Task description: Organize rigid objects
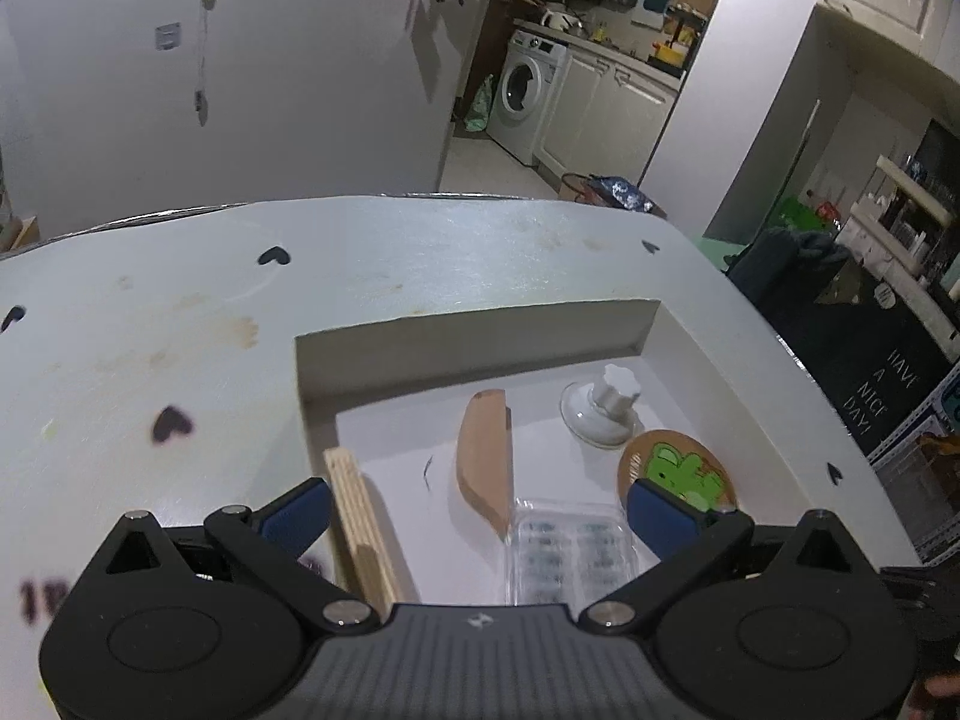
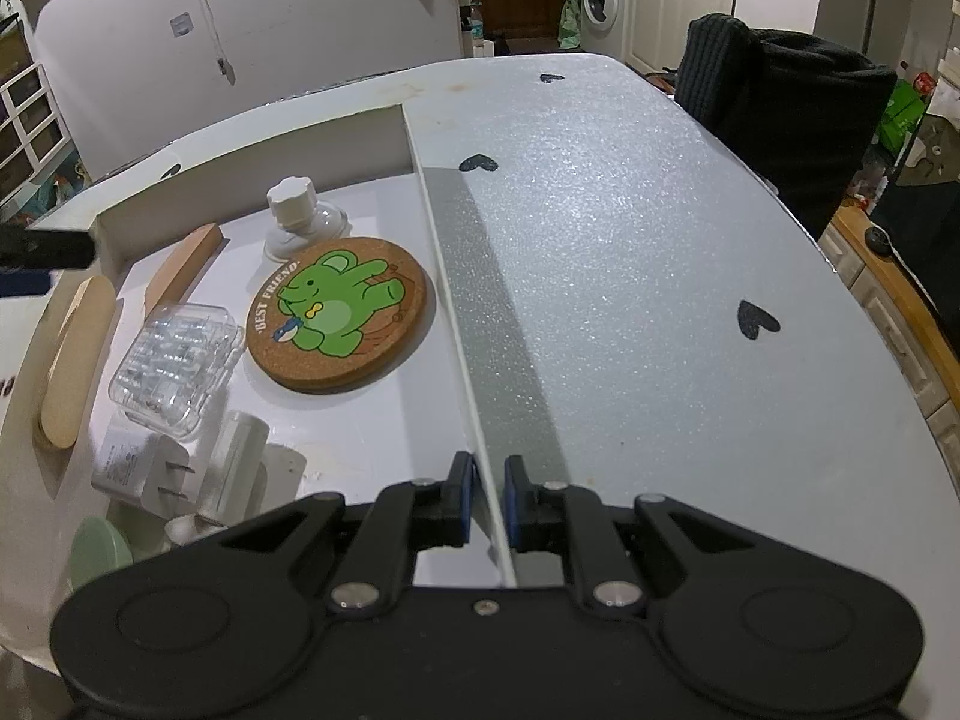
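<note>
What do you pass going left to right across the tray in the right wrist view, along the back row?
Wooden stick → wooden wedge → white suction knob → cork coaster with the green elephant → tray wall → table top with black hearts.

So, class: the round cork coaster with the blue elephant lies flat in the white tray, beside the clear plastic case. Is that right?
Not quite. The elephant on the cork coaster is green, not blue, as the right wrist view shows. The rest stands: it lies flat in the white tray, beside the clear plastic case.
</note>
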A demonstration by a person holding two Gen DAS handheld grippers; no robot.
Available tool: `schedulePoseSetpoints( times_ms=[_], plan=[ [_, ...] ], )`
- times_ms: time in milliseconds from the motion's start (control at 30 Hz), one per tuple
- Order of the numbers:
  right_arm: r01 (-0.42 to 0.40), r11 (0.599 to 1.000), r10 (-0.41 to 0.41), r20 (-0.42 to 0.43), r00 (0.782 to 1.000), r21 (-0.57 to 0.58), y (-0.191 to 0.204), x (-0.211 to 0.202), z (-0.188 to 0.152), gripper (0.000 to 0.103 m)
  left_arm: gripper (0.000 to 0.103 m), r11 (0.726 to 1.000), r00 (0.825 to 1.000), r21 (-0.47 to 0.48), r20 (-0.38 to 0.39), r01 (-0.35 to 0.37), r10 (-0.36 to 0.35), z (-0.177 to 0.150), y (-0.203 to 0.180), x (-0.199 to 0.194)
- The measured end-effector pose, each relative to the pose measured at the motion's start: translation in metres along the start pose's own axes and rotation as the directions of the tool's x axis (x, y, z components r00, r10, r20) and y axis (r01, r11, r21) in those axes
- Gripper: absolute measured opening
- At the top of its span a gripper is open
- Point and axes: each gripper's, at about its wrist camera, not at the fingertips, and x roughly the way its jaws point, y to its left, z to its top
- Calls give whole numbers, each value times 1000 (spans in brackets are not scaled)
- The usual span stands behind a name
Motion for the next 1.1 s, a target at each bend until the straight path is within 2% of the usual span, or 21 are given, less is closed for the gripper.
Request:
schedulePoseSetpoints(
  times_ms=[267, 600, 633, 700, 733, 800, 900, 1000, 1100],
  plan=[
    [0, 1000, 0, 8, 1000, -7, 1, -1, -1, 13, 103, 998, 1000, -61, 28, -9, 10, -26, 5, -40],
    [-32, 999, 32, -7, 999, -9, -6, -1, 2, 15, 103, 991, 996, -112, 28, -78, 82, -56, -6, -74],
    [-40, 999, 40, -18, 999, -5, -7, -1, 4, 18, 103, 990, 995, -112, 26, -90, 94, -58, -9, -76],
    [-60, 998, 60, -16, 998, 1, -7, -7, 6, 49, 103, 988, 993, -110, 30, -110, 114, -63, -16, -82],
    [-62, 998, 62, 2, 998, -6, -6, -13, 6, 58, 103, 987, 991, -106, 32, -123, 127, -65, -20, -85],
    [-73, 997, 74, 41, 996, -33, -2, -27, 7, 59, 103, 984, 987, -97, 38, -152, 157, -69, -29, -91],
    [-85, 995, 90, 102, 991, -58, 0, -51, 9, 67, 103, 977, 980, -100, 55, -187, 193, -76, -43, -104],
    [-128, 989, 138, 156, 978, -74, -2, -80, 10, 69, 103, 968, 972, -130, 71, -213, 223, -84, -54, -118],
    [-140, 984, 161, 205, 965, -113, -3, -108, 7, 77, 103, 964, 966, -144, 97, -225, 240, -93, -67, -133]
  ],
)
